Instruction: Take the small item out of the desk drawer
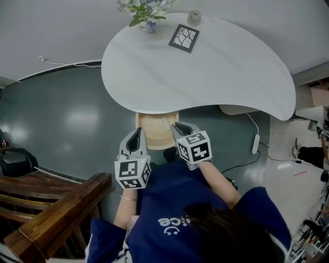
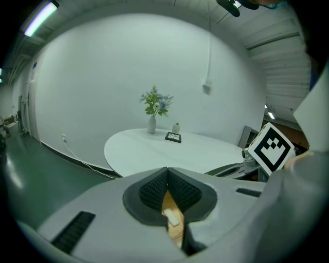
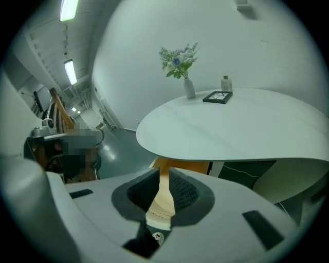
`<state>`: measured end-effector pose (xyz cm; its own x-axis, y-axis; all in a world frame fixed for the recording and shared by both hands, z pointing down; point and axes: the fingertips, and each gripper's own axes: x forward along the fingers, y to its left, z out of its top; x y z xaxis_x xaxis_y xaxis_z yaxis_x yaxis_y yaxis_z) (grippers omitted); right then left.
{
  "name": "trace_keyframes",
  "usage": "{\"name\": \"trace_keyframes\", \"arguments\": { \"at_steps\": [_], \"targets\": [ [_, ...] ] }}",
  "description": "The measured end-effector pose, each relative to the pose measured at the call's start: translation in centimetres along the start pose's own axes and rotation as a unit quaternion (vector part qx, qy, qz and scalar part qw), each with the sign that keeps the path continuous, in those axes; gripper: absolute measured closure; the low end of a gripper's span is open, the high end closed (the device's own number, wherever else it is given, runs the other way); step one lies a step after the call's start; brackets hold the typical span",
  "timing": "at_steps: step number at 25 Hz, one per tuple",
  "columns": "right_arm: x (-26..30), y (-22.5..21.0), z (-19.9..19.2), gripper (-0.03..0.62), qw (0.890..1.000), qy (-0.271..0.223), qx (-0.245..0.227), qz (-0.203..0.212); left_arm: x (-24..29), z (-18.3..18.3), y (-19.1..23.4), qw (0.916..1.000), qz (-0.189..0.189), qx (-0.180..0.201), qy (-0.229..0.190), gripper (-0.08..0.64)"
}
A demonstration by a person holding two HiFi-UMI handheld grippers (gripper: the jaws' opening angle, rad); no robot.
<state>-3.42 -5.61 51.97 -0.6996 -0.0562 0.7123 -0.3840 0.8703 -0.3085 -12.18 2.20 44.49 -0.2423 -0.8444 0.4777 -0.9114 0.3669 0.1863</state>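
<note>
The left gripper (image 1: 136, 132) points forward, jaws together and empty. The right gripper (image 1: 182, 127), just beside it, has its jaws slightly apart.

R gripper (image 3: 163, 170), jaws ajar, drawer (image 3: 162, 203) beyond

A white, kidney-shaped tabletop (image 1: 216, 67) stands by a plain white wall (image 1: 61, 25) on a glossy dark grey-green floor (image 1: 67, 123). A vase of flowers (image 1: 146, 13), a dark picture frame (image 1: 184, 37) and a small jar (image 1: 194, 17) sit near its far edge. A white cable (image 1: 77, 64) runs along the wall's foot, a dark wooden railing (image 1: 51, 205) stands nearby, and a strip light (image 3: 68, 7) glows overhead.
</note>
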Motion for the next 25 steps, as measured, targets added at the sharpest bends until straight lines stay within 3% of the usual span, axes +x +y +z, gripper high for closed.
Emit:
{"name": "trace_keyframes", "arguments": {
  "at_steps": [5,13,16,18,25],
  "targets": [
    [1.4,-0.8,0.1,0.501,0.999,0.028,-0.012,0.016,2.0,-0.8,-0.3,0.9993,0.011,-0.014,0.032,0.557],
    [1.7,-1.5,0.9,0.494,1.000,0.023,0.012,-0.006,5.8,-4.2,-0.2,0.9911,-0.022,-0.060,0.117,0.555],
    [1.2,-1.9,1.3,0.495,1.000,0.016,0.017,-0.017,7.2,-6.6,-0.5,0.9838,-0.026,-0.073,0.162,0.546],
    [1.0,-2.3,1.5,0.495,0.999,0.013,0.020,-0.024,8.3,-8.3,-1.0,0.9772,-0.037,-0.080,0.193,0.495],
    [0.0,-2.9,2.6,0.499,0.998,-0.012,0.040,-0.050,11.8,-14.1,-1.5,0.9522,-0.052,-0.098,0.284,0.418]
  ]
}}
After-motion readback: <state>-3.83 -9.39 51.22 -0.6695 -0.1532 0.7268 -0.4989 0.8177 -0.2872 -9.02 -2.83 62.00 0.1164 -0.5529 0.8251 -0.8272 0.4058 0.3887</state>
